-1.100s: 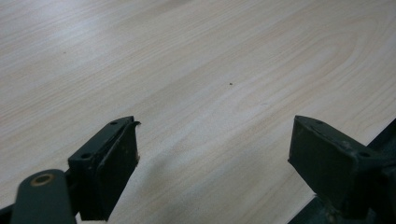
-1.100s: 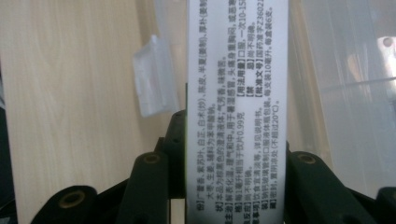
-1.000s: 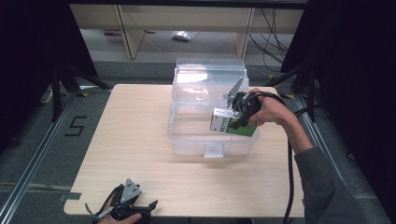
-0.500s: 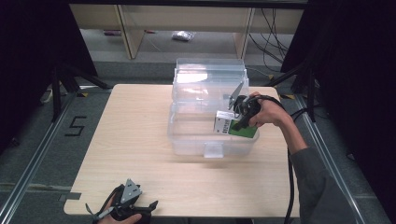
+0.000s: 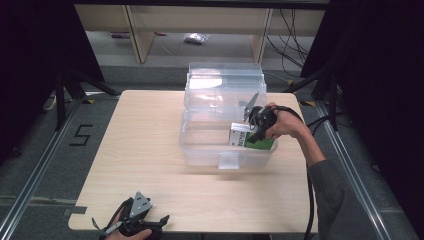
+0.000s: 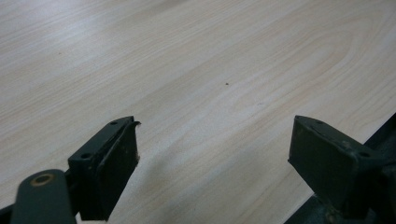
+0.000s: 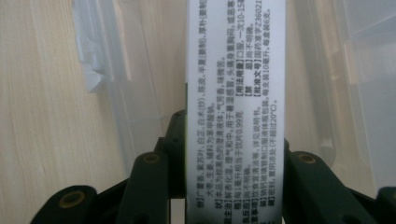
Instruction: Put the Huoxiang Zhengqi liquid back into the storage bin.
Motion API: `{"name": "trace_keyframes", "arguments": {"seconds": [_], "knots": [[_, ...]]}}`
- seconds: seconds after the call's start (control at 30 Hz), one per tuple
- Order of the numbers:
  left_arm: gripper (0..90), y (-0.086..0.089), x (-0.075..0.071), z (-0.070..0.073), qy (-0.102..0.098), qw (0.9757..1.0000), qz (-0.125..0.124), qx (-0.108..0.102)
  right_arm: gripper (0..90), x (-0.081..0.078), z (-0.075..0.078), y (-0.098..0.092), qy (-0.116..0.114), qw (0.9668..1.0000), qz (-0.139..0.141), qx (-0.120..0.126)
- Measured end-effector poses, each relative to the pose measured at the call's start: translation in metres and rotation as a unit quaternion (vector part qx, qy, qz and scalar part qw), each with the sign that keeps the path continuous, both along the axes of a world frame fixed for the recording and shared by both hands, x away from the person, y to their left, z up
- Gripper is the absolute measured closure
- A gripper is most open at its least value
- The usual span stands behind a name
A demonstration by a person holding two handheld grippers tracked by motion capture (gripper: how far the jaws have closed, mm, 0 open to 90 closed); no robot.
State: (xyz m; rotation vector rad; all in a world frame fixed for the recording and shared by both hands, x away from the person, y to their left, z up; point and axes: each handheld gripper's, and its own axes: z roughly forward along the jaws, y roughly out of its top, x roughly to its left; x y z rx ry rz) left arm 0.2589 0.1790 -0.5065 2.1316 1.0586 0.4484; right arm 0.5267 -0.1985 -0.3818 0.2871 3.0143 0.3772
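Lowered since the earlier frame, the right gripper (image 5: 254, 131) pinches the green-and-white box (image 5: 243, 138) inside the clear bin (image 5: 227, 159), centre-right; the left gripper (image 5: 134, 223) rests spread, lower left.

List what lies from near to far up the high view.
Left tongs at the table's near edge → green and white box in the right tongs → clear bin's open lid → floor bag.
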Motion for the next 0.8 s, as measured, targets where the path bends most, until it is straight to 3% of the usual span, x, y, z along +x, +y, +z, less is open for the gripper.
{"name": "trace_keyframes", "arguments": {"seconds": [0.03, 0.1, 0.17, 0.2, 0.27, 0.3, 0.5, 0.53, 0.67, 0.77, 0.8], "knots": [[15.0, 0.000, 0.000, 0.000, 0.000, 1.0000, -0.001, 0.001, 64.7, 0.002, -0.002, 0.000, 0.000, 0.9999, 0.014, 0.001], [15.0, 0.000, 0.000, 0.000, 0.000, 1.0000, -0.001, 0.001, 64.7, 0.001, -0.005, -0.001, 0.005, 1.0000, -0.003, -0.005], [15.0, 0.001, 0.000, 0.001, 0.005, 1.0000, -0.007, 0.003, 64.7, 0.003, -0.008, -0.002, 0.006, 0.9999, 0.012, -0.002], [15.0, 0.000, 0.000, 0.000, 0.002, 1.0000, -0.002, 0.001, 64.7, 0.002, -0.008, -0.002, 0.003, 1.0000, 0.003, -0.006], [15.1, 0.000, 0.000, 0.000, -0.001, 1.0000, -0.001, 0.001, 64.6, 0.004, -0.011, -0.003, 0.005, 0.9999, 0.011, -0.003], [15.0, 0.000, 0.000, 0.000, -0.001, 1.0000, 0.000, 0.001, 64.6, 0.003, -0.010, -0.003, 0.004, 0.9999, -0.002, -0.010], [15.0, 0.000, 0.000, 0.000, -0.001, 1.0000, 0.000, 0.001, 64.5, 0.004, -0.013, -0.003, 0.003, 0.9999, 0.004, -0.013], [15.0, 0.000, 0.000, 0.000, -0.001, 1.0000, -0.001, -0.001, 64.5, 0.002, -0.013, -0.003, 0.007, 0.9998, -0.006, -0.016], [15.0, 0.000, 0.000, 0.000, 0.000, 1.0000, 0.001, 0.001, 64.4, 0.006, -0.016, -0.003, 0.006, 0.9998, 0.019, -0.007], [15.0, 0.000, 0.000, 0.000, -0.001, 1.0000, 0.000, 0.001, 64.4, 0.005, -0.018, -0.003, 0.006, 0.9998, 0.007, -0.015], [15.0, 0.000, 0.000, 0.000, 0.000, 1.0000, 0.000, 0.001, 64.3, 0.006, -0.019, -0.002, 0.006, 0.9997, 0.015, -0.017]]}}
